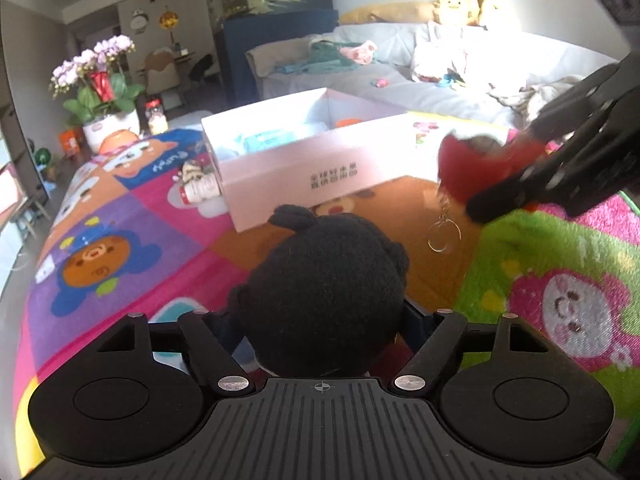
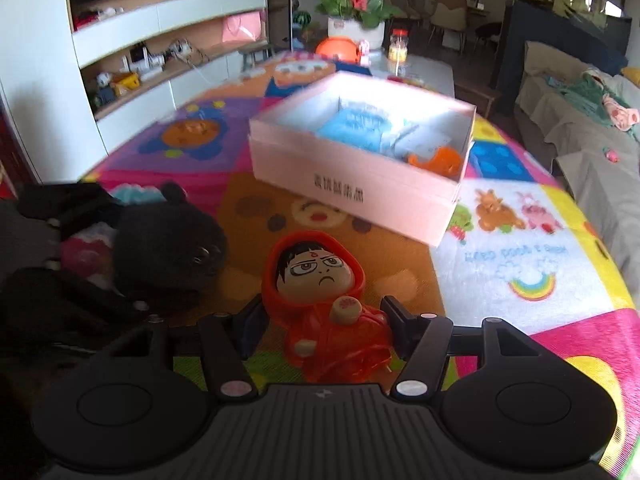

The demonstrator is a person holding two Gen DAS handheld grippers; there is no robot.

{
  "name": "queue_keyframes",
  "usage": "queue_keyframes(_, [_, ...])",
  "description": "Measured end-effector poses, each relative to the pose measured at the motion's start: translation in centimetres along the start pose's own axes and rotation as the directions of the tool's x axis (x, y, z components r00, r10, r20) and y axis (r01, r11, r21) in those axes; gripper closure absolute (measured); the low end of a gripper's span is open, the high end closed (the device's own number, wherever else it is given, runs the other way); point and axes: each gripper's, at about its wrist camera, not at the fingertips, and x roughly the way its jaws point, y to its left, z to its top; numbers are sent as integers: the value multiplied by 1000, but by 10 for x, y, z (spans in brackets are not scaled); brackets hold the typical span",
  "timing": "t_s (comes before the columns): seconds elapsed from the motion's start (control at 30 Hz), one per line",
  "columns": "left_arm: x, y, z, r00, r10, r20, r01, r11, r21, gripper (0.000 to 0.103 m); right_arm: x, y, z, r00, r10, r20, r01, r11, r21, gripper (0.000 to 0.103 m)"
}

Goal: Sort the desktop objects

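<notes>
My left gripper [image 1: 320, 320] is shut on a black plush doll [image 1: 320, 280], held above the colourful mat; the doll hides the fingertips. My right gripper [image 2: 324, 328] is shut on a red hooded figurine [image 2: 320, 300] with a frowning face. In the left wrist view the right gripper [image 1: 500, 188] comes in from the right, holding that red figurine [image 1: 464, 164], whose key ring [image 1: 443, 236] dangles below. In the right wrist view the black doll [image 2: 168, 248] and the left gripper [image 2: 60, 280] are at the left. A pink open box [image 2: 360, 184] sits ahead; it also shows in the left wrist view [image 1: 288, 172].
The box holds a blue packet [image 2: 356, 128] and an orange toy [image 2: 436, 160]. A small striped toy [image 1: 198, 184] lies left of the box. A flower pot [image 1: 108, 124], a jar [image 1: 157, 117] and an orange round toy [image 2: 336, 48] stand at the table's far end. A sofa [image 1: 420, 80] lies beyond.
</notes>
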Motion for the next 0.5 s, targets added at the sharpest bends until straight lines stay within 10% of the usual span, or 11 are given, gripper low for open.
queue_keyframes(0.13, [-30, 4, 32, 990, 51, 131, -54, 998, 20, 23, -54, -7, 17, 987, -20, 162, 17, 1000, 19, 42])
queue_keyframes(0.3, [-39, 8, 98, 958, 56, 280, -69, 997, 38, 23, -111, -28, 45, 914, -83, 398, 49, 994, 95, 42])
queue_keyframes(0.5, [21, 14, 168, 939, 38, 342, -63, 996, 60, 11, -99, -50, 72, 901, -124, 415, 66, 986, 151, 42])
